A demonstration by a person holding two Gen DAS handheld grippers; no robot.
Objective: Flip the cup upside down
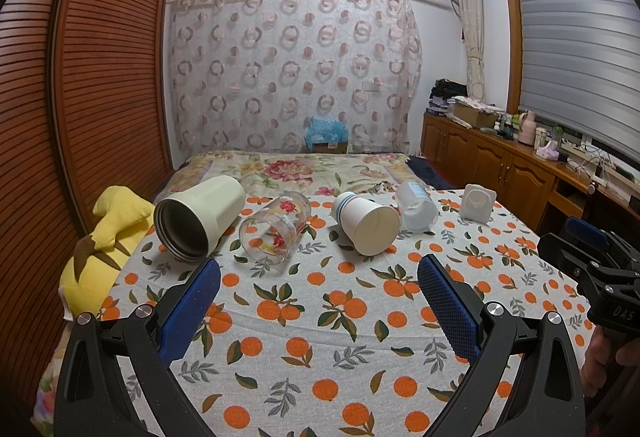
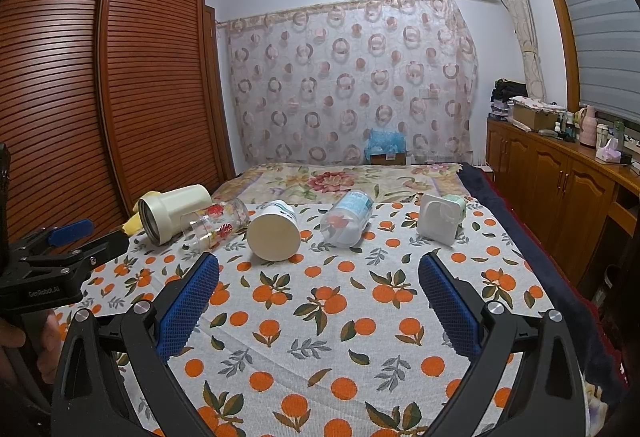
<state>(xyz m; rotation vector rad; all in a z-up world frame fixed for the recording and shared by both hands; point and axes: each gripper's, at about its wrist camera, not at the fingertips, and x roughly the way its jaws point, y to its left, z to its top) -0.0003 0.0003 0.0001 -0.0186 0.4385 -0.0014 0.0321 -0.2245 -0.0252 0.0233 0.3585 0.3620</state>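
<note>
Five cups on their sides: one cream tumbler (image 1: 200, 217), one glass (image 1: 275, 230), one paper cup (image 1: 366, 223), one frosted plastic cup (image 1: 417, 206), one square white cup (image 1: 477, 203), one yellow plush (image 1: 105, 249), two grippers (image 1: 319, 311) (image 2: 319, 307).

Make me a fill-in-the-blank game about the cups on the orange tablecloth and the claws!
1. All five cups lie on their ____, none upright.
2. The tablecloth is printed with orange ____.
3. The left claw and right claw are both ____ and hold nothing.
4. The see-through glass cup with red flowers lies between the big cream cup and the ____ cup with stripes.

Missing words: sides; fruits; open; paper
</note>
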